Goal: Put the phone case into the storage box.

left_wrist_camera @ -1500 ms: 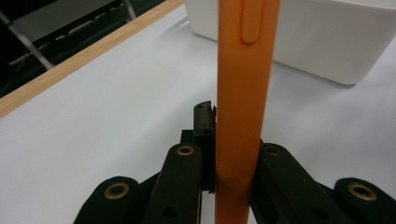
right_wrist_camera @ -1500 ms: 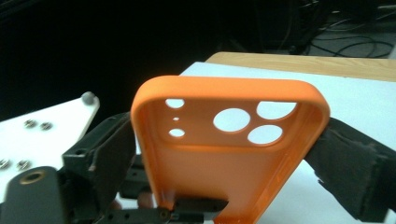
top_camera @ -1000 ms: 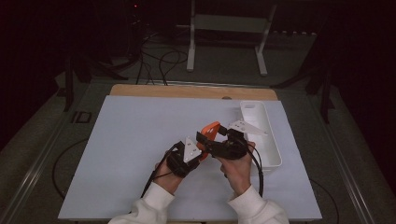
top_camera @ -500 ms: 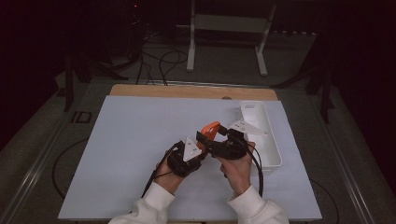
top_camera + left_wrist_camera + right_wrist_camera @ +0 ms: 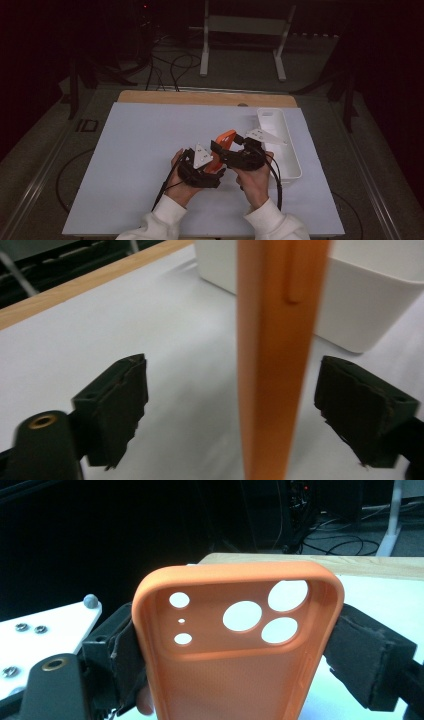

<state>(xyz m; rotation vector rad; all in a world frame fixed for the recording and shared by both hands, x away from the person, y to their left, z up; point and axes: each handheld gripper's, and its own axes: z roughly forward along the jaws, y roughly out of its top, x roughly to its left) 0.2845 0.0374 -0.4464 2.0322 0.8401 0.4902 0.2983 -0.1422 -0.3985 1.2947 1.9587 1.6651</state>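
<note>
White table (image 5: 130, 165): right claw (image 5: 240, 650) grips unmarked orange phone case (image 5: 235, 650).

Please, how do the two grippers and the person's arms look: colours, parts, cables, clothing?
Both the left gripper and the right gripper are black, each topped by a grey three-cornered plate. Their jaws carry rough black pads, and a brass-coloured ring sits near the base. A black cable trails from each. The person wears white sleeves.

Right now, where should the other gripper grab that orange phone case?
Take the orange phone case across its long side edges, coming in edge-on. It stands upright between the left hand-held gripper's open jaws, while the right hand-held gripper already pinches both sides; the thin walls likely flex elsewhere.
</note>
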